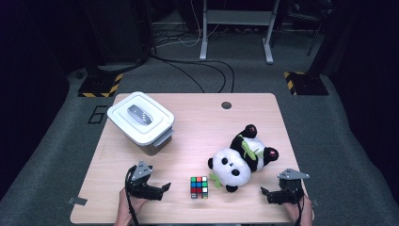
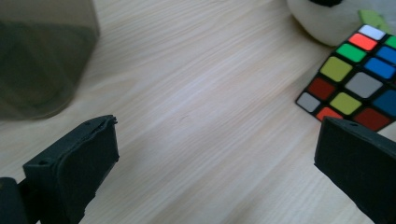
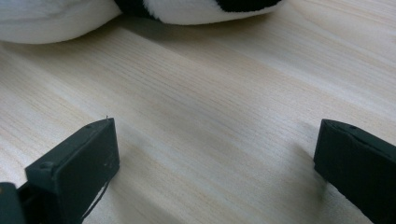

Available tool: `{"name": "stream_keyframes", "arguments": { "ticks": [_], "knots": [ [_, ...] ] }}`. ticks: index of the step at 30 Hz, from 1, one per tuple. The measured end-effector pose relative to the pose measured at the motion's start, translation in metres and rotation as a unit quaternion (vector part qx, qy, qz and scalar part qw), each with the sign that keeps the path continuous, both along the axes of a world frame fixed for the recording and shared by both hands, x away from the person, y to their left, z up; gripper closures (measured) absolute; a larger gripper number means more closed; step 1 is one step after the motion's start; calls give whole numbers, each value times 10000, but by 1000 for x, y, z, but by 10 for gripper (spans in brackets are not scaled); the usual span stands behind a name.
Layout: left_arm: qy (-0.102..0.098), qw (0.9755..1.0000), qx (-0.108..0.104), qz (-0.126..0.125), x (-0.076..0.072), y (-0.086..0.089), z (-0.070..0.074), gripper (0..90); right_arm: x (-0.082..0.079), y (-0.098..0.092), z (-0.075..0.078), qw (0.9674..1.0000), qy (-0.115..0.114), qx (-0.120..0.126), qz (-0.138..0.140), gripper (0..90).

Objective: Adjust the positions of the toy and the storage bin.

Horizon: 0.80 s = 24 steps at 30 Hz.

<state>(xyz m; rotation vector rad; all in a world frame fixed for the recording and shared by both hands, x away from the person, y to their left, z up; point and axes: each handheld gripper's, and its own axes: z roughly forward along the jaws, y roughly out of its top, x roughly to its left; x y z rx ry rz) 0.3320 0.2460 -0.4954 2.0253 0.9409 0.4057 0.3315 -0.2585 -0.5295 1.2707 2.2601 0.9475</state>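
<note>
Black tools (image 1: 162, 188), grey three-cornered plates (image 1: 141, 170)

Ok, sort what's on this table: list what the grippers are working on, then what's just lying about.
In hand:
- puzzle cube, nearest the open left gripper
- panda plush, just ahead of the open right gripper

Lying about:
- lidded white box, at the table's far left

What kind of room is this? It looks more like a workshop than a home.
Probably a lab or recording studio rather than a home. A lone wooden table stands on grey carpet, black cables run across the floor, and yellow-and-black hazard tape marks the stand bases among dark surroundings.
</note>
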Motion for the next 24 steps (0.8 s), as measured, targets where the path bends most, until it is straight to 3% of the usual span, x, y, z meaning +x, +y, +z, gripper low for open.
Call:
{"name": "stream_keyframes", "arguments": {
  "ticks": [4, 12, 20, 24],
  "knots": [
    [-70, 9996, 112, -235, -1, -10, 2, 0, 0, 0, 0, 10000, -5, 1, -4, 0],
    [-54, 9981, -41, -609, -3, -27, 3, 0, 0, 0, 0, 10000, -2, -2, -14, 0],
    [12, 9947, 83, -1022, -2, -48, 1, 0, 0, 0, 0, 10000, 4, 5, -24, 0],
    [20, 9924, -6, -1230, -3, -57, 4, 0, 0, 0, 0, 10000, -2, -1, -13, 0]
  ]
}}
